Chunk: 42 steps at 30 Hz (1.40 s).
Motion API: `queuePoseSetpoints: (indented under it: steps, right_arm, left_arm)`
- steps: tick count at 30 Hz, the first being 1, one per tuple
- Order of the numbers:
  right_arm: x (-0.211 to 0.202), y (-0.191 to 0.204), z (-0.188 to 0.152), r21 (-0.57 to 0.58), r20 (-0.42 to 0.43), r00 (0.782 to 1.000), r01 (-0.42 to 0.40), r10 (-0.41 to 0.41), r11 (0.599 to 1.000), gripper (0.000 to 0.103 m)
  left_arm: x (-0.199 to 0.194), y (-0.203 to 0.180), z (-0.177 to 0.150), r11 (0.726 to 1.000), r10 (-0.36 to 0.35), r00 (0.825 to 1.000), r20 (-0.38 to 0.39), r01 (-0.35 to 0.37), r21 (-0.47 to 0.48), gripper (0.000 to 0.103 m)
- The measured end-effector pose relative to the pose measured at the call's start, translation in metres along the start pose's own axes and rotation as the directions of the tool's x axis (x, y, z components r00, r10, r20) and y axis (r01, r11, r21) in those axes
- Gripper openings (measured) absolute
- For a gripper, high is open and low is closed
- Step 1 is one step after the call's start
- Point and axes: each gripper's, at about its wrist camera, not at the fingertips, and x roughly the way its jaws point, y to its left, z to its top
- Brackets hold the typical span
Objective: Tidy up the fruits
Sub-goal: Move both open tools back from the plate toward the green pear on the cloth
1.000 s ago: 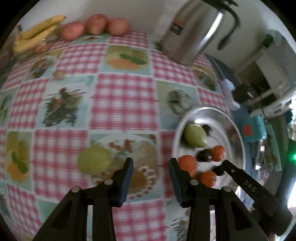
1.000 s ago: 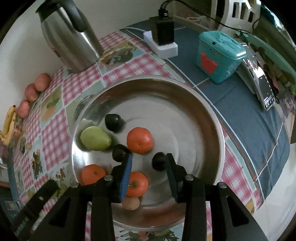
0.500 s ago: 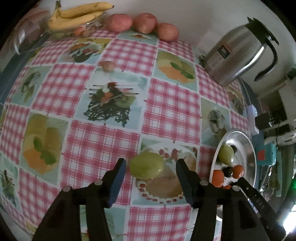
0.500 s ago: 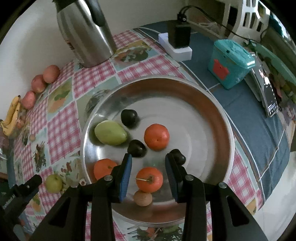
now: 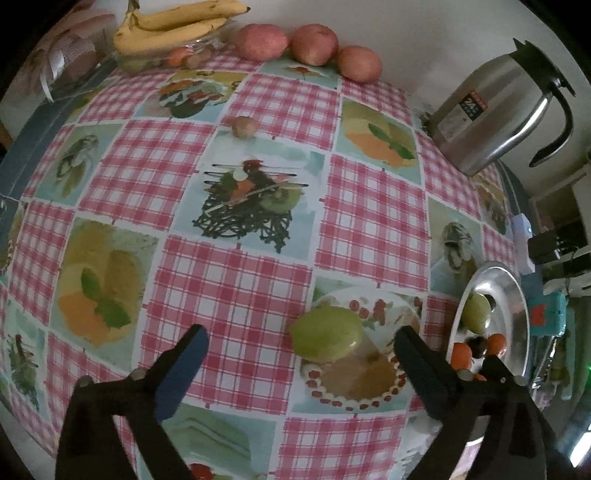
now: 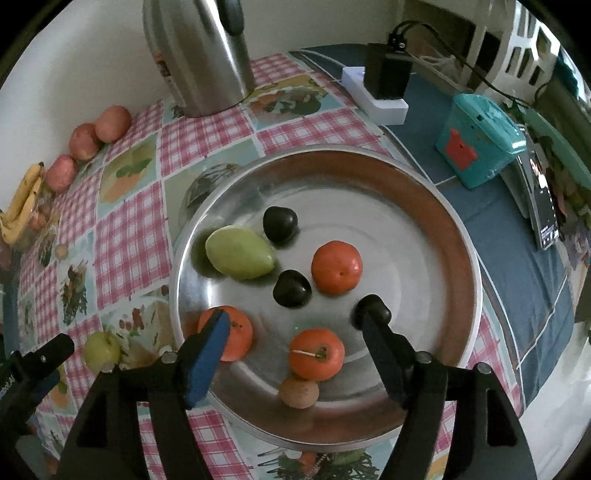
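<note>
left gripper (image 5: 299, 343) spread wide around the round green apple (image 5: 327, 334) on the checked tablecloth (image 5: 236, 273); centre it, lower, then close evenly. right gripper (image 6: 295, 325) spread, empty, above the steel tray (image 6: 458, 258).

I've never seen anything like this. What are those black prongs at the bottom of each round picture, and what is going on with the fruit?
There is no robot here: a person holds a two-fingered gripper in each hand, and each carries a fisheye camera looking along its fingers, which is why the pictures bulge.

The left wrist view shows the left gripper, open, with a green apple on the pink checked tablecloth between its fingers, not yet gripped. Further back lie yellow bananas, three red apples and a steel jug.

The right wrist view shows the right gripper, open and empty, above a round steel tray holding a green mango-shaped fruit, three orange fruits, dark plum-like fruits and a small brown one.
</note>
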Motion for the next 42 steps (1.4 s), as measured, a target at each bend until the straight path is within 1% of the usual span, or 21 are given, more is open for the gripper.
queuePoseSetpoints:
  steps: [9,19,20,21,22,26,27,28,37,42]
  right_arm:
    - [0.000,0.014,-0.001,-0.064,0.005,1.000,0.009,-0.008,0.998,0.076]
    - [0.001,0.015,-0.002,-0.067,0.005,1.000,0.009,-0.008,0.998,0.076]
    - [0.000,0.015,-0.002,-0.065,0.006,1.000,0.010,-0.009,0.998,0.078]
    - [0.000,0.015,-0.002,-0.066,0.006,1.000,0.010,-0.010,0.998,0.086]
    - [0.001,0.015,-0.001,-0.070,0.007,1.000,0.009,-0.008,0.998,0.090]
    - [-0.001,0.017,-0.001,-0.078,0.019,1.000,0.006,-0.005,0.997,0.091]
    - [-0.001,0.018,-0.001,-0.079,0.019,1.000,0.005,-0.004,0.997,0.095]
    - [0.000,0.018,-0.001,-0.080,0.017,1.000,0.004,-0.003,0.997,0.097]
    - [0.001,0.017,-0.001,-0.073,0.026,1.000,-0.007,0.009,0.997,0.097]
    - [0.000,0.020,-0.001,-0.079,0.039,0.999,-0.016,0.020,0.997,0.097]
  left_arm:
    - [0.005,0.006,-0.002,0.999,0.033,0.999,0.003,-0.033,-0.001,0.103]
    - [0.006,0.005,-0.003,0.999,0.052,0.999,0.007,-0.052,0.010,0.103]
    - [0.007,0.005,-0.003,0.998,0.054,0.999,0.007,-0.054,0.013,0.103]
    - [0.006,0.004,-0.003,0.998,0.054,0.999,0.008,-0.054,0.016,0.103]
    - [0.006,0.003,-0.003,0.998,0.055,0.998,0.008,-0.055,0.020,0.103]
    - [0.007,0.002,-0.003,0.998,0.053,0.999,0.007,-0.053,0.028,0.103]
    - [0.007,0.002,-0.003,0.998,0.053,0.999,0.007,-0.053,0.029,0.103]
    - [0.007,0.003,-0.003,0.998,0.052,0.999,0.007,-0.052,0.030,0.103]
    - [0.006,0.001,-0.003,0.998,0.042,0.999,0.003,-0.042,0.046,0.103]
    - [-0.001,-0.002,-0.001,0.992,0.089,0.995,0.043,-0.092,0.081,0.103]
